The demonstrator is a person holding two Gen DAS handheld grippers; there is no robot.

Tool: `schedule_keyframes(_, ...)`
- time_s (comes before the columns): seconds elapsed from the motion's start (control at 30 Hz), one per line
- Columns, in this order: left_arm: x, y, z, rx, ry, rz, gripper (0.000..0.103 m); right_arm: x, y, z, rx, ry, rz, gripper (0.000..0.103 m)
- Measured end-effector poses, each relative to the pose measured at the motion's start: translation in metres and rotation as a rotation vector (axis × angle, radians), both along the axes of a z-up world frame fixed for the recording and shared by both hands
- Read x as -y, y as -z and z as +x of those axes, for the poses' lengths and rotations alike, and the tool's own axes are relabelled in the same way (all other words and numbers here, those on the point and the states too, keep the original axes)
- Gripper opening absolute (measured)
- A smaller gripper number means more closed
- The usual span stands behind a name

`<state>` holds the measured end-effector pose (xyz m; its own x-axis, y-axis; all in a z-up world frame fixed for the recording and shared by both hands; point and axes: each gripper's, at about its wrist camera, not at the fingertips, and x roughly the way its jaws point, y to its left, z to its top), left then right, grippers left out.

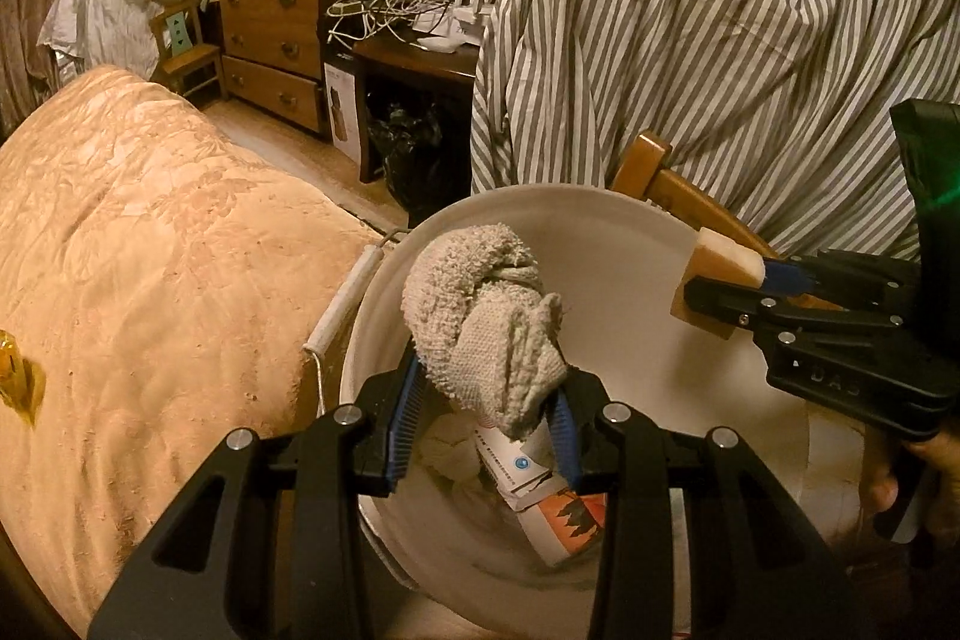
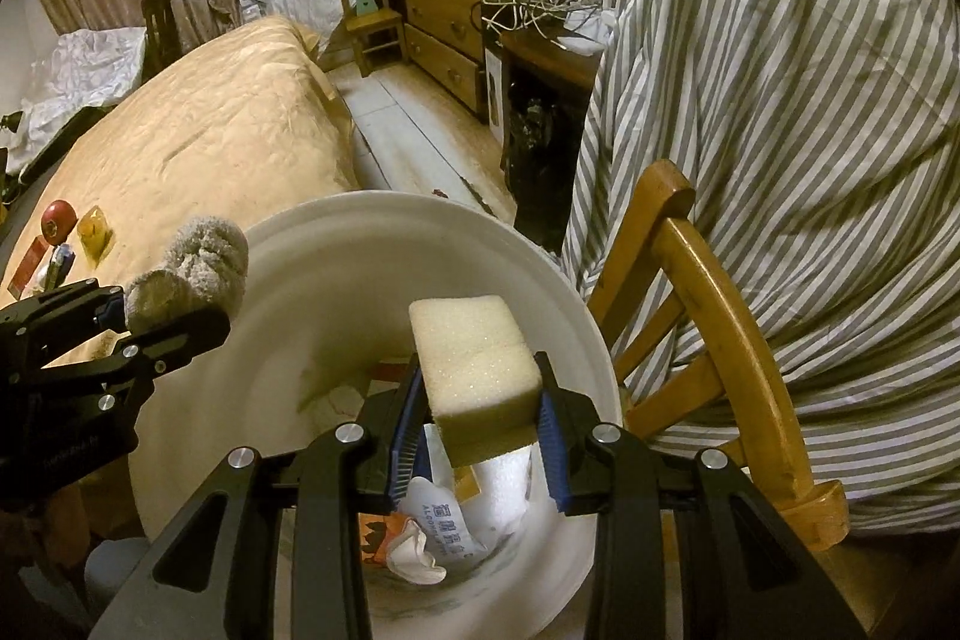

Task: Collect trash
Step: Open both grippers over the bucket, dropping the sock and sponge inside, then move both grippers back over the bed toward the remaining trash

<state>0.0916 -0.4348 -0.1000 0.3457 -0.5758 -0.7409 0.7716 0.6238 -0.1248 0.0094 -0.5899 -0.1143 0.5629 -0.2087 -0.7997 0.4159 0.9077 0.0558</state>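
A white bucket (image 1: 606, 244) stands beside the table and holds paper and wrapper trash (image 1: 540, 496). My left gripper (image 1: 489, 412) is shut on a crumpled grey-white rag (image 1: 480, 322) and holds it over the bucket's mouth. My right gripper (image 2: 477, 430) is shut on a pale yellow sponge (image 2: 474, 364), also over the bucket (image 2: 336, 244). The right gripper with the sponge (image 1: 723, 274) shows in the left wrist view at the bucket's right rim. The left gripper with the rag (image 2: 192, 274) shows in the right wrist view at the bucket's left rim.
A table with a peach cloth (image 1: 138, 244) lies left of the bucket, with a yellow wrapper (image 2: 96, 232), a red round object (image 2: 59, 219) and small items on it. A wooden chair (image 2: 714, 316) draped with striped fabric (image 2: 798, 100) stands right of the bucket. A dresser (image 1: 276, 16) is behind.
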Motion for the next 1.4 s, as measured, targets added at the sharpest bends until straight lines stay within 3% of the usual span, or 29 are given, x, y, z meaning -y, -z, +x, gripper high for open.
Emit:
schedule_keyframes(0.17, 0.000, -0.002, -0.002, 0.006, 0.002, -0.001, 0.039, -0.001, -0.001, 0.002, 0.007, -0.004, -0.002, 0.035)
schedule_keyframes(0.23, -0.001, -0.003, -0.003, 0.012, 0.001, 0.000, 0.046, -0.003, -0.002, 0.001, 0.014, -0.003, -0.001, 0.044)
schedule_keyframes(0.3, -0.004, -0.005, -0.003, 0.031, -0.015, -0.004, 0.067, -0.002, -0.004, -0.002, 0.036, 0.013, 0.000, 0.060)
schedule_keyframes(0.9, -0.020, -0.007, -0.004, 0.039, -0.031, -0.006, 0.067, -0.009, -0.016, -0.017, 0.101, 0.038, 0.006, 0.063)
schedule_keyframes(1.1, -0.044, -0.012, -0.001, 0.048, -0.063, -0.016, 0.067, -0.035, -0.037, -0.022, 0.185, 0.009, -0.008, 0.077)
schedule_keyframes(1.4, -0.099, -0.010, 0.009, 0.047, -0.127, -0.018, 0.067, -0.098, -0.064, -0.019, 0.272, -0.097, -0.018, 0.085)
